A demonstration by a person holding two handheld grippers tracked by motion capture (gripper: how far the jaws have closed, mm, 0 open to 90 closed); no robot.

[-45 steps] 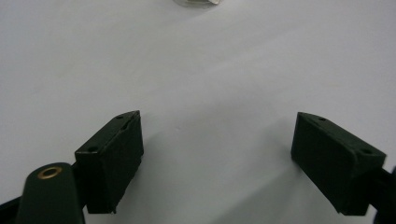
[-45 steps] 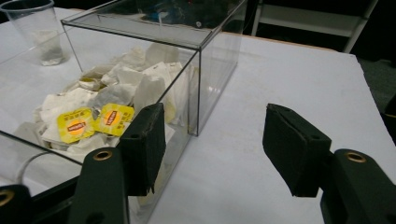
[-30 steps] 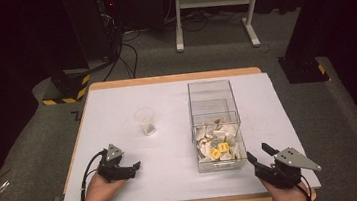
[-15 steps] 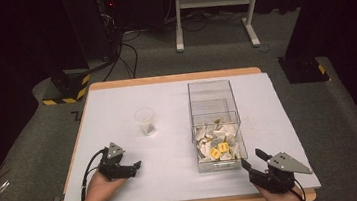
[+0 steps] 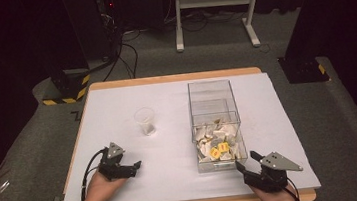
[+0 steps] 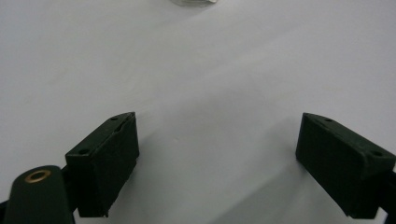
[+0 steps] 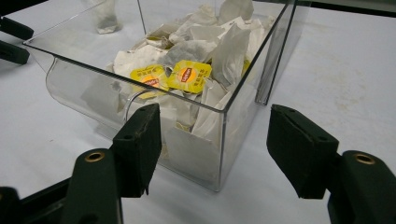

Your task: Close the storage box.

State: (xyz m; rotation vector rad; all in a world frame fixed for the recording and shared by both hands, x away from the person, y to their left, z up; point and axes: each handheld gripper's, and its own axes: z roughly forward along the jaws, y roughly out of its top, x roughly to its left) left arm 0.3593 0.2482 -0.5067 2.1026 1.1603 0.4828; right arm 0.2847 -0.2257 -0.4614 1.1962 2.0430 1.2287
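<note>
I see the box (image 5: 214,108), a clear plastic bin, standing upright on the white table right of the middle, its long side running away from me. Its near end is open at the top, with a curved scoop front, seen in the right gripper view (image 7: 140,100). The near half holds a loose heap of tea bags (image 5: 214,139), white paper pouches lying every way. Two yellow tags (image 7: 173,76) lie face up side by side on top.

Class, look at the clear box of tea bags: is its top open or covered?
Open. The clear box has no lid over its near part, and the tea bags lie exposed below its bare rim, yellow tags uppermost.
</note>
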